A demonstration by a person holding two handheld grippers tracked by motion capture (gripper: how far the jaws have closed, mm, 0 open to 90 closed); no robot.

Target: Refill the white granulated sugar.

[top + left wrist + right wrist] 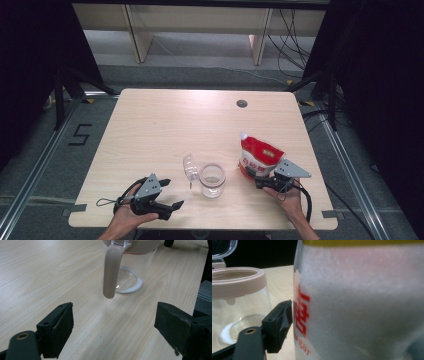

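Observation:
A clear glass jar (212,180) with a beige rim stands near the table's front middle, its hinged lid (190,167) swung open to the left. In the left gripper view the jar (130,270) is just ahead, a beige clasp strap (111,270) hanging down its side. My left gripper (170,193) rests on the table left of the jar, open, nothing between its jaws (113,327). A red and white sugar pouch (260,155) stands right of the jar. My right gripper (261,181) grips its lower part; one pad (279,322) presses the pouch (362,302), the other is hidden behind it.
The light wooden table (175,120) has a round cable hole (242,103) at its back right. Dark curtains and stands flank the table, with cables on the floor at the right. The jar (237,297) sits close to the left of the pouch.

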